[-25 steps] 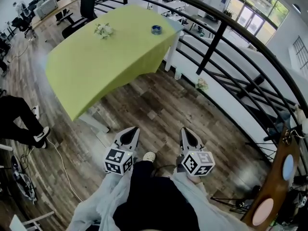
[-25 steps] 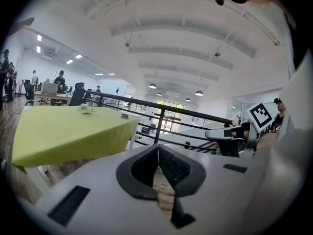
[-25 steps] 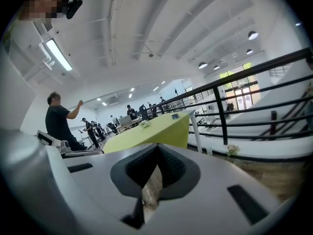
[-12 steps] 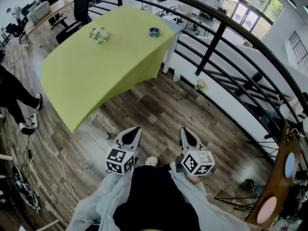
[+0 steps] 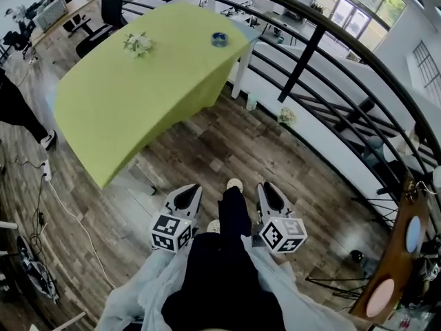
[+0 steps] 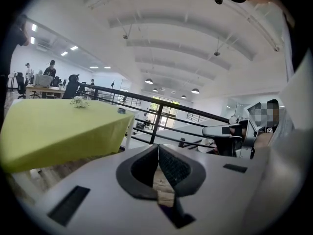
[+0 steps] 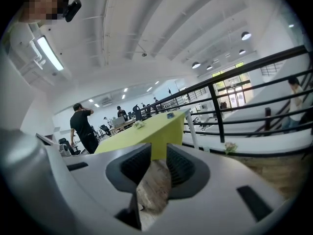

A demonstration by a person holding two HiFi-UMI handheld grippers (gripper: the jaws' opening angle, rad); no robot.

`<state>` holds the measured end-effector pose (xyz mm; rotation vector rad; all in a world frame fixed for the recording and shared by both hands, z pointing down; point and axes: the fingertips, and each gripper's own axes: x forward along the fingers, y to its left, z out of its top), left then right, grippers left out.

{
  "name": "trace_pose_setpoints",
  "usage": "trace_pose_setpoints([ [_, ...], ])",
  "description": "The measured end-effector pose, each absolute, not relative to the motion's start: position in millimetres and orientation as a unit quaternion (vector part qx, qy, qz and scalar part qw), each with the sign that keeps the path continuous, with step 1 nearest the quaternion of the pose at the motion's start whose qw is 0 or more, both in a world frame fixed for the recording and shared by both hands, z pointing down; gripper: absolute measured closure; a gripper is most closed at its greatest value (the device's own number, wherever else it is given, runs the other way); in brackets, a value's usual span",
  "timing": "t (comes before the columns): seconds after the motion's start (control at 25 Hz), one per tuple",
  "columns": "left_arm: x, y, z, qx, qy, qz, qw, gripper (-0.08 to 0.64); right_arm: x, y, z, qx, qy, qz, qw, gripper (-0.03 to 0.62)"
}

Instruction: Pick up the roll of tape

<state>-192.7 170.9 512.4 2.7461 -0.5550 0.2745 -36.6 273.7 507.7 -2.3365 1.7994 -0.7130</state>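
I've got the left hand-held gripper [image 5: 187, 193] clenched shut, empty; right hand-held gripper [image 5: 269, 190] jaws just been opening, now slightly apart w/ nothing btwn them. Roll of tape [image 5: 220, 39] sits on the green tabletop [image 5: 124, 102], railing-side edge, well apart from both

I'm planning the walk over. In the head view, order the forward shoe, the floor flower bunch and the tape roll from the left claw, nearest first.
1. Forward shoe, just right of the left claw.
2. Floor flower bunch, ahead and right, by the railing.
3. Tape roll, on the green table near its far corner.
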Motion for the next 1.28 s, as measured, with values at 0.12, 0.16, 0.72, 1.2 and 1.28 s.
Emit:
trace_pose_setpoints([
  [0.12, -192, 165, 518, 0.961, -0.199, 0.1, 0.166, 0.543, -36, 267, 509, -0.765, 0.597, -0.235, 0.059, 0.474],
  [0.16, -191, 162, 517, 0.96, -0.2, 0.099, 0.166, 0.543, -34, 265, 509, -0.765, 0.598, -0.233, 0.06, 0.461],
  [0.72, -147, 109, 512, 0.957, -0.218, 0.1, 0.161, 0.543, 14, 204, 508, -0.751, 0.613, -0.239, 0.053, 0.377],
  [1.2, -73, 51, 510, 0.961, -0.207, 0.102, 0.155, 0.543, 80, 151, 506, -0.75, 0.613, -0.239, 0.069, 0.382],
  [1.28, -61, 39, 510, 0.96, -0.209, 0.101, 0.155, 0.543, 92, 140, 505, -0.749, 0.613, -0.24, 0.071, 0.382],
])
